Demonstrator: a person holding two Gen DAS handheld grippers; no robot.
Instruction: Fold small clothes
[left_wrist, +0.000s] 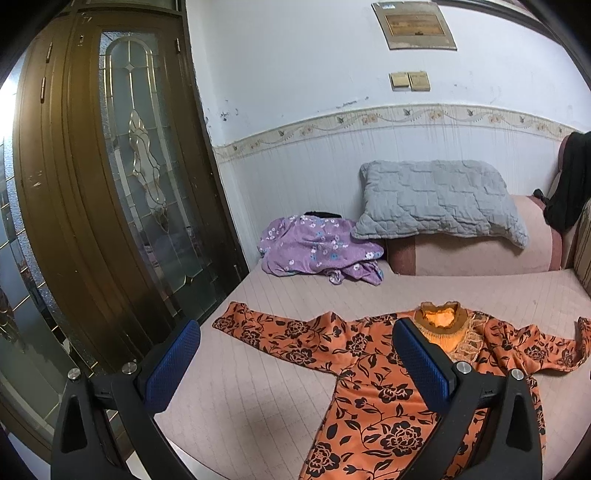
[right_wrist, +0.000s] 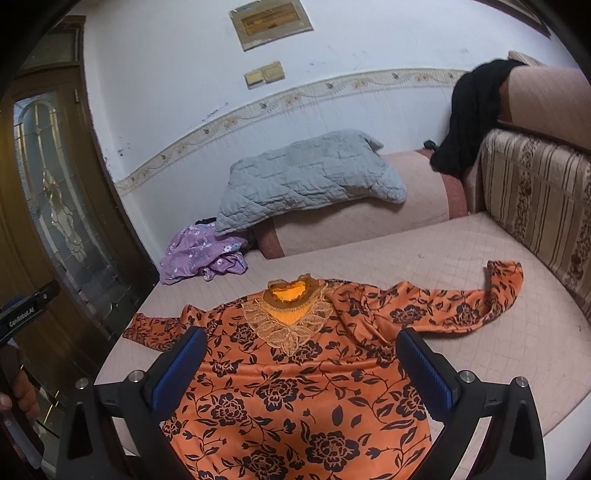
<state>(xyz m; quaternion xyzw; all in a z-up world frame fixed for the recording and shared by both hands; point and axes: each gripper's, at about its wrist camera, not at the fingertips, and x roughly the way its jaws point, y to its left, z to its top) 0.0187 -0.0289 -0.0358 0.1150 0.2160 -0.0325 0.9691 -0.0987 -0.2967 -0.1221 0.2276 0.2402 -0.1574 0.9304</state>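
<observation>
An orange top with black flowers (left_wrist: 373, 373) lies spread flat on the pink bed (left_wrist: 258, 387), collar toward the wall, both sleeves out to the sides. It also shows in the right wrist view (right_wrist: 295, 391), with its right sleeve (right_wrist: 461, 306) curled at the cuff. My left gripper (left_wrist: 297, 354) is open and empty, above the left sleeve and body. My right gripper (right_wrist: 301, 360) is open and empty, above the chest of the top.
A crumpled purple flowered garment (left_wrist: 317, 247) lies at the head of the bed beside a grey quilted pillow (left_wrist: 439, 199) on a pink bolster. A wooden glass-panelled door (left_wrist: 122, 177) stands left. A striped headboard (right_wrist: 535, 206) with black cloth (right_wrist: 469, 110) is right.
</observation>
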